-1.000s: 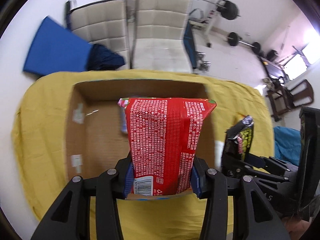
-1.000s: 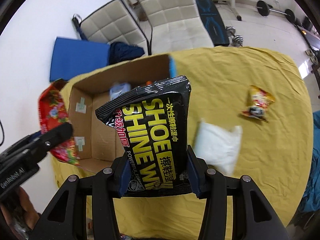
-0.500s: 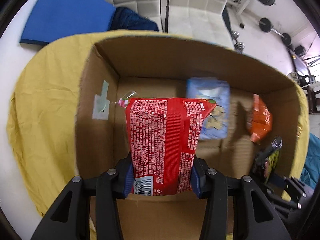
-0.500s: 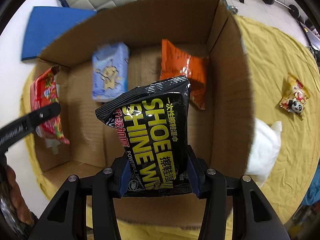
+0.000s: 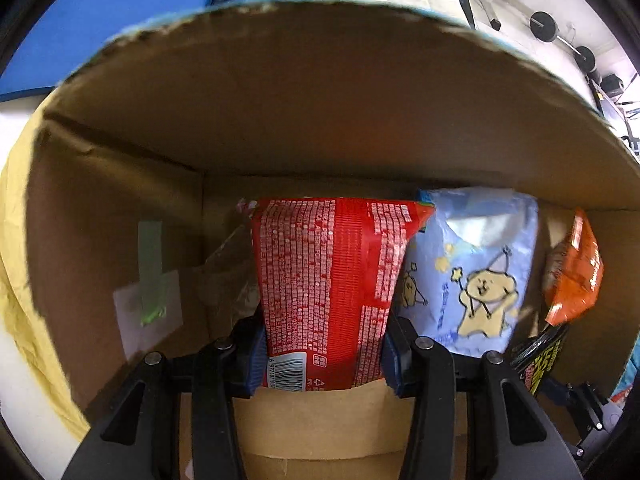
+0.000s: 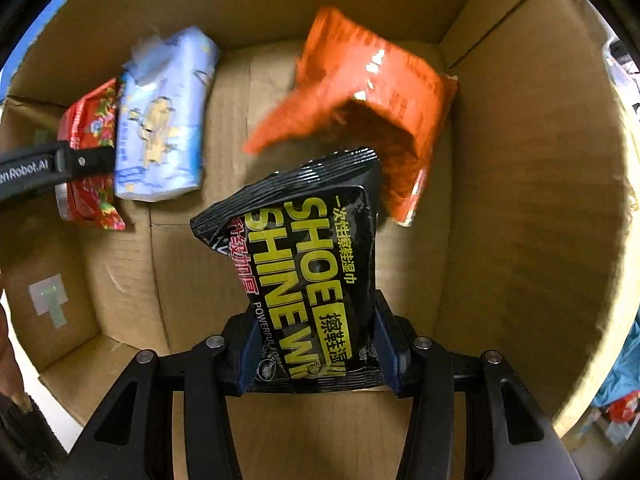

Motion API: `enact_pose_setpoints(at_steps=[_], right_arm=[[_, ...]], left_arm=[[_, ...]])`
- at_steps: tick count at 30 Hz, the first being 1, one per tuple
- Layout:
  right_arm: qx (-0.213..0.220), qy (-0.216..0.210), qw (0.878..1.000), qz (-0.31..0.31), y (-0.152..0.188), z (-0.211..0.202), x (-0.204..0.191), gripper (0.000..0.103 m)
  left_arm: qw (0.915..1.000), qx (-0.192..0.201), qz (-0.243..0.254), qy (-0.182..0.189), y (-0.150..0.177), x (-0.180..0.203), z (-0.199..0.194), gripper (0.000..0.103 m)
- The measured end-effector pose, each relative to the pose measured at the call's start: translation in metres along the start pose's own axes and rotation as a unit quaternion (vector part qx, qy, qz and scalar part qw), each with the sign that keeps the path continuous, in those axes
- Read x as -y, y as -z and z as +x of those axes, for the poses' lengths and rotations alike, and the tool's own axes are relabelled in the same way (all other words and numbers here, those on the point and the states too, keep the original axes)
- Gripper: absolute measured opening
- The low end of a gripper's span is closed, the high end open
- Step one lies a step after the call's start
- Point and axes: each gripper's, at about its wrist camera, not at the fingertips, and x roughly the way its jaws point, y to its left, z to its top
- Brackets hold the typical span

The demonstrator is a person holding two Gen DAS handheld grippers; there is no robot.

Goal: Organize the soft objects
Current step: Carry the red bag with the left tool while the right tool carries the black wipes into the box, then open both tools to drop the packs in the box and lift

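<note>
Inspecting from my remote station, left to right. My left gripper [image 5: 322, 354] is inside the brown cardboard box [image 5: 320, 112], its fingers [image 5: 250, 356] pinching the lower end of a red printed plastic snack packet [image 5: 328, 280]; the packet stands upright near the box's left wall, which carries a strip of green tape on a white label [image 5: 150, 304]. Just beside it, to the right, a pale blue soft pack with a cartoon bear [image 6: 164, 120] lies on the box floor. Further right, a crinkled orange foil packet [image 6: 368, 100] rests towards the far right corner. My right gripper [image 6: 316, 354] is also within the box, its fingers [image 6: 386, 354] clamped on a black glossy pouch of shoe-shine wipes with yellow lettering [image 6: 308, 268], held above the floor in front of the orange packet
</note>
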Motion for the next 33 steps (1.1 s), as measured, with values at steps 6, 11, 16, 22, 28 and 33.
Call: enact_pose_setpoints(at_steps=[6, 11, 16, 22, 28, 33], right_arm=[[-0.003, 0.013, 1.000, 0.000, -0.002, 0.015, -0.004, 0.052], [-0.004, 0.014, 1.000, 0.003, -0.002, 0.018, -0.011, 0.056], [-0.003, 0.014, 1.000, 0.008, 0.002, 0.020, -0.011, 0.056], [-0.010, 0.009, 1.000, 0.014, -0.006, 0.010, -0.007, 0.059], [0.006, 0.012, 1.000, 0.010, -0.010, -0.008, -0.006, 0.068], [0.025, 0.009, 1.000, 0.005, -0.010, -0.030, -0.012, 0.077]], left_arm=[[1.0000, -0.004, 0.006, 0.005, -0.005, -0.002, 0.004, 0.043], [0.9999, -0.002, 0.011, 0.003, -0.004, 0.002, 0.000, 0.044], [0.9999, -0.005, 0.005, 0.007, -0.002, 0.003, 0.000, 0.045], [0.9997, -0.017, -0.009, 0.013, -0.010, -0.012, -0.002, 0.045], [1.0000, -0.008, 0.000, -0.002, -0.012, -0.005, -0.016, 0.045], [0.9999, 0.009, 0.005, -0.005, -0.007, -0.003, -0.040, 0.045]])
